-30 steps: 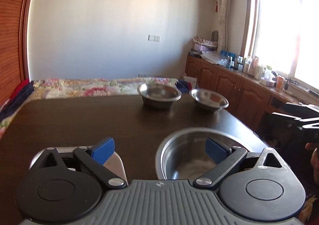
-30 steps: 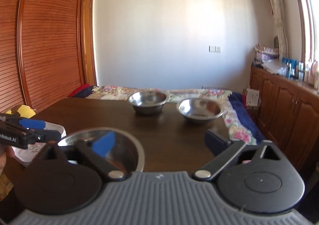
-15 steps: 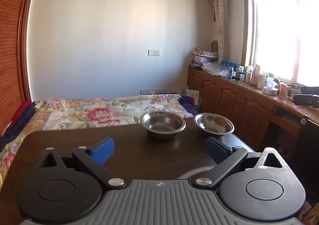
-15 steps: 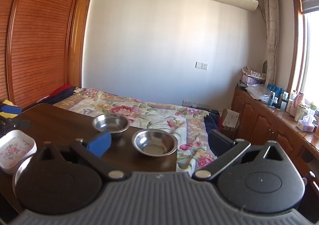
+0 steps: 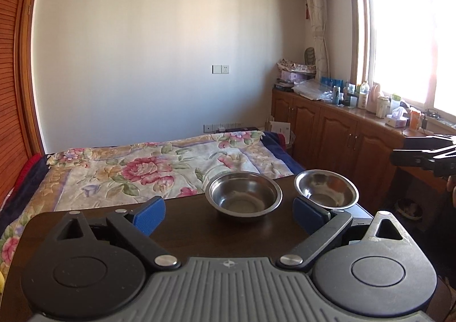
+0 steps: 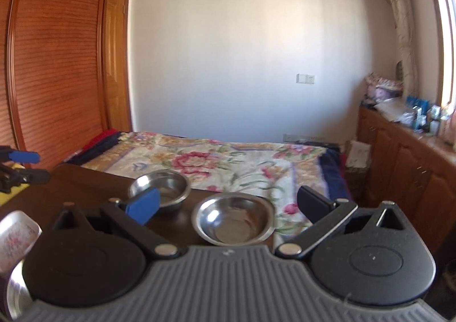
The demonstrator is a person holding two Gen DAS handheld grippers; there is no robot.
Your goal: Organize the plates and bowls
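Two steel bowls stand at the far edge of the dark wooden table (image 5: 182, 225): a deeper bowl (image 5: 243, 197) and a shallower bowl (image 5: 326, 189) to its right. In the right wrist view the same deeper bowl (image 6: 159, 188) and shallower bowl (image 6: 232, 222) show between the fingers. A white floral dish (image 6: 15, 235) and a steel bowl rim (image 6: 12, 293) sit at the lower left. My left gripper (image 5: 229, 215) is open and empty, above the table. My right gripper (image 6: 228, 202) is open and empty too. Each gripper shows at the other view's edge.
A bed with a floral cover (image 5: 148, 168) lies just beyond the table. Wooden cabinets (image 5: 336, 134) with bottles and clutter run along the right wall under a bright window. A slatted wooden wardrobe (image 6: 57, 65) stands at the left.
Both grippers have risen and pulled back from the near steel bowl and floral dish; these dropped out of the left view. The far bowls now sit lower and nearer in both views.
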